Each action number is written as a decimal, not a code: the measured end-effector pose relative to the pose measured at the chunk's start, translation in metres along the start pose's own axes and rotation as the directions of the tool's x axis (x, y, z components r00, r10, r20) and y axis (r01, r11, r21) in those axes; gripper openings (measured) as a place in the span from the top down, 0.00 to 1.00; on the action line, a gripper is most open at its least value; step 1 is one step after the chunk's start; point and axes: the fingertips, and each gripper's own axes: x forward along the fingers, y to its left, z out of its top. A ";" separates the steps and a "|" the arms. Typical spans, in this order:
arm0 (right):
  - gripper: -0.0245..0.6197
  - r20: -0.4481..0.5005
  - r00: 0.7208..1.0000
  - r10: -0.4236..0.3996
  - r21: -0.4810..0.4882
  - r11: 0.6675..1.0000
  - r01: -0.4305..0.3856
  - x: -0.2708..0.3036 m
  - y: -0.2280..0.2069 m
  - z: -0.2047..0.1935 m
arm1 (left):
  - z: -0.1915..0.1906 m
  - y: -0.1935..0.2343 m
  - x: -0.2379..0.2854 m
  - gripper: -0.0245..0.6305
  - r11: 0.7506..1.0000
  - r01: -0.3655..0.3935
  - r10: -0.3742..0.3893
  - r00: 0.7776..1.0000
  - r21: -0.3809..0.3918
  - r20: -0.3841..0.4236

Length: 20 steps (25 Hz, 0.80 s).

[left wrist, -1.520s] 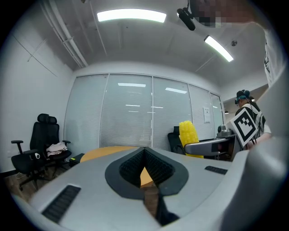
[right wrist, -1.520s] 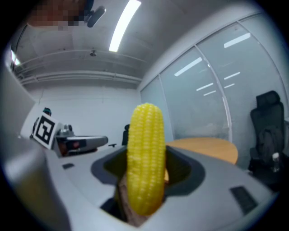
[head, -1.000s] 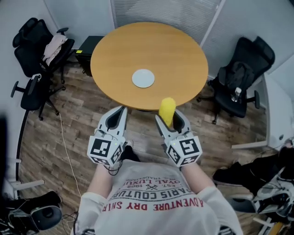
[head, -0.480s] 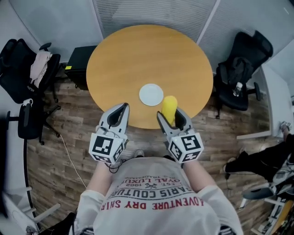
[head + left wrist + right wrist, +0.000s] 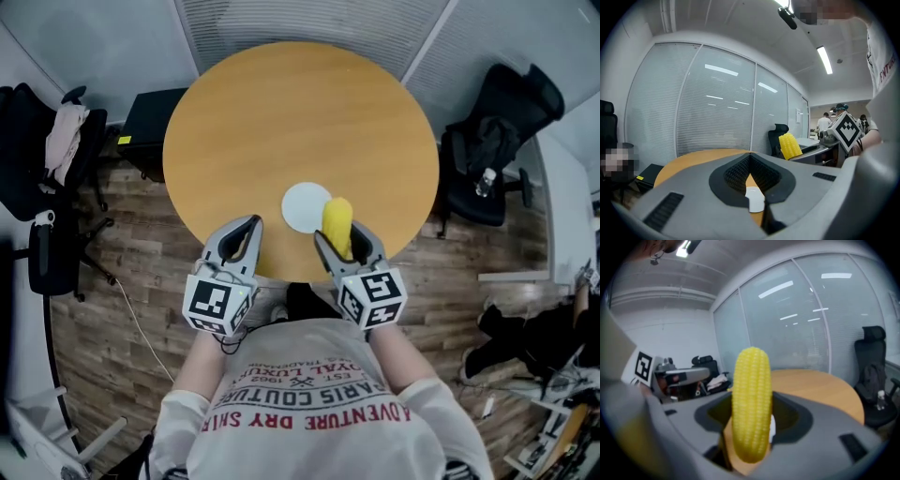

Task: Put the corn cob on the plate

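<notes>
Head view: right gripper (image 5: pixel 343 246) clenched on corn cob (image 5: pixel 337 217), whose tip overlaps the white plate (image 5: pixel 300 208) just ahead. Left gripper (image 5: pixel 246 225) idle alongside.
Left gripper view: jaws together, empty.
Right gripper view: cob upright between jaws.
Carry step, likely. Next: lower onto plate, release.

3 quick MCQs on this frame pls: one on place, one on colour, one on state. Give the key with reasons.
1. Where on the table is the plate?
A) near the person's edge
B) at the far edge
C) dead centre

2. What colour is the plate?
A) red
B) white
C) black

3. The corn cob is:
A) lying flat on the plate
B) on the floor
C) gripped in the right tool

Key:
1 A: the head view shows the plate close to the table edge nearest the person.
2 B: it is a white disc against orange-brown wood.
3 C: the right gripper view shows the jaws closed on the corn cob, which stands up between them.
</notes>
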 end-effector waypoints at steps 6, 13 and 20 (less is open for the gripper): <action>0.56 -0.123 0.992 0.035 -0.043 0.998 -0.040 0.042 -0.025 -0.018 | -0.017 0.012 0.035 0.92 1.000 -0.005 0.005 1.000 -0.014 -0.028; 0.56 -0.246 0.967 0.073 -0.057 0.994 -0.089 0.087 -0.054 -0.053 | -0.046 0.020 0.069 0.92 0.999 -0.016 0.015 0.999 -0.028 -0.034; 0.56 -0.417 0.904 0.100 -0.074 0.987 -0.143 0.125 -0.061 -0.106 | -0.076 0.037 0.075 0.92 0.996 -0.054 0.049 0.997 -0.077 -0.064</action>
